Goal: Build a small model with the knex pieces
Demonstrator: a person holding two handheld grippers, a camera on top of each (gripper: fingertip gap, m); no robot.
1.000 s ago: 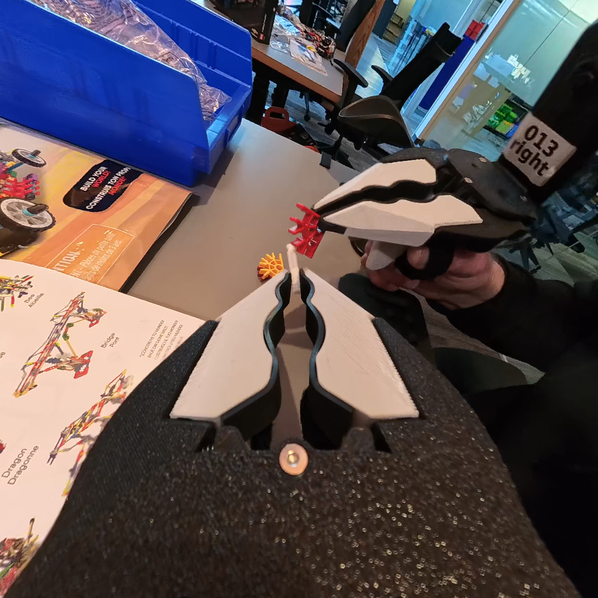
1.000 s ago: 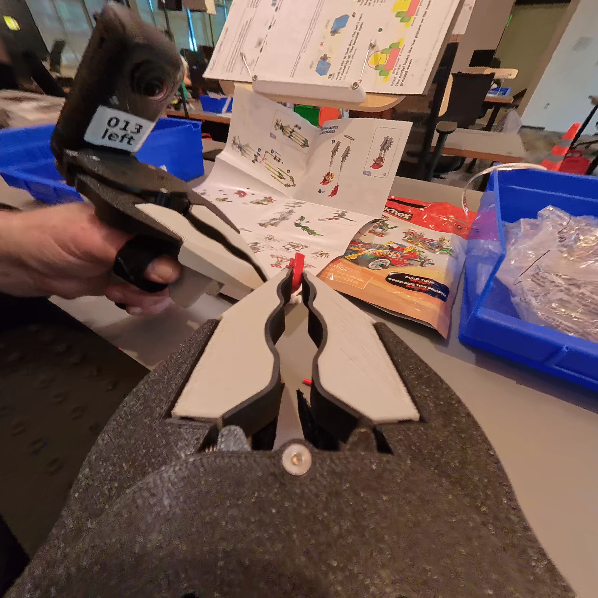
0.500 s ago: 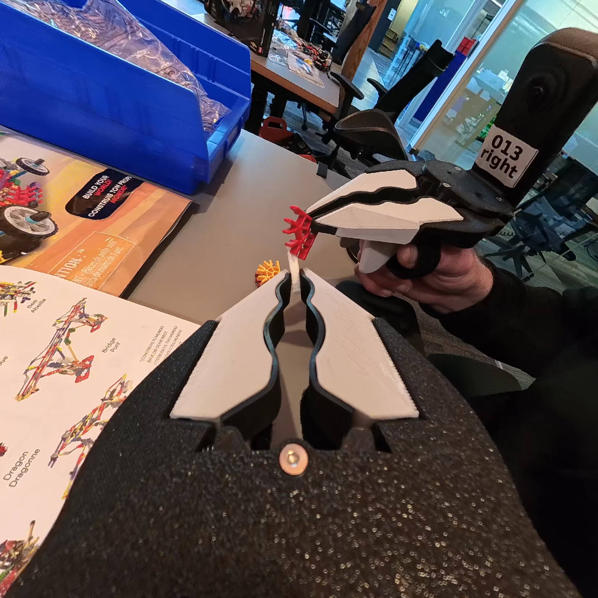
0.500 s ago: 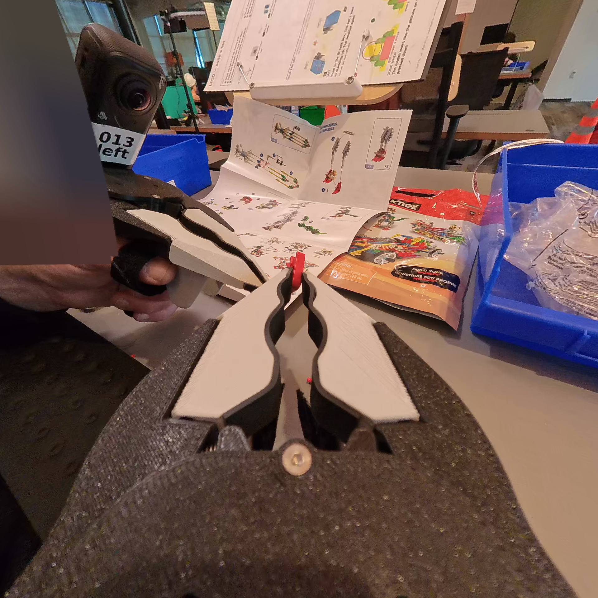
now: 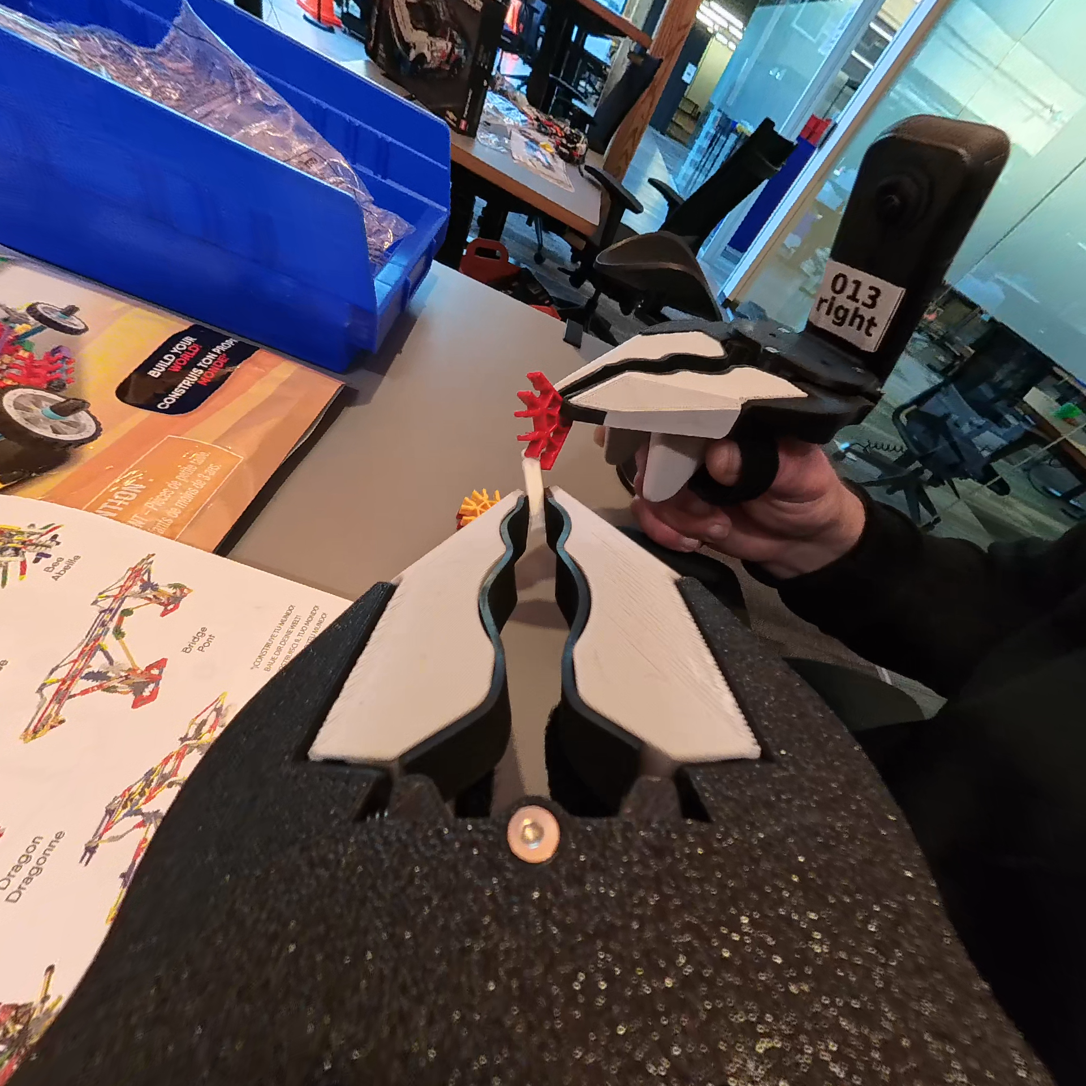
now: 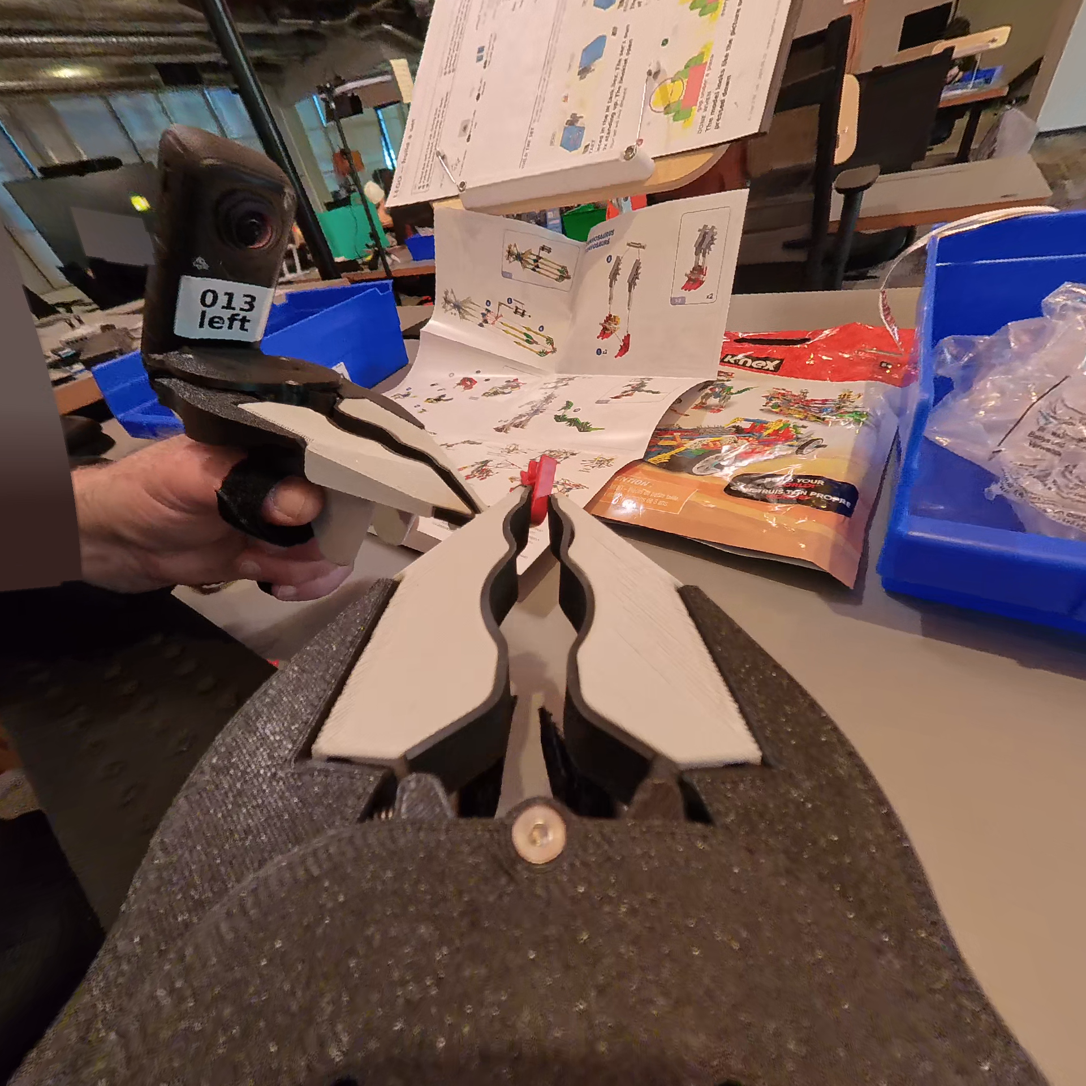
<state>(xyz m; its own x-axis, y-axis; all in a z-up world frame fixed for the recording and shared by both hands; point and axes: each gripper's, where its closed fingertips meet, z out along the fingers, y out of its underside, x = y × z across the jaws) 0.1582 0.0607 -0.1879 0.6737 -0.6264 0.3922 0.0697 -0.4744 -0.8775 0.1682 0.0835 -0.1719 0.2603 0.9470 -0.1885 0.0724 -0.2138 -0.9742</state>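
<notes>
Fingers (image 5: pixel 446 617) of the left gripper (image 5: pixel 533 499) pinch a white rod (image 5: pixel 532 482); the right gripper (image 6: pixel 535 499) clamps a red connector (image 6: pixel 539 483) joined to it above the surface (image 5: pixel 399 458).

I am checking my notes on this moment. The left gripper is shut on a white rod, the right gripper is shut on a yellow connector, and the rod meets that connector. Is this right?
Not quite: the connector in the right gripper is red, not yellow. The left wrist view shows the red connector there, with the white rod from the left gripper meeting it. The only orange-yellow connector lies on the table.
</notes>
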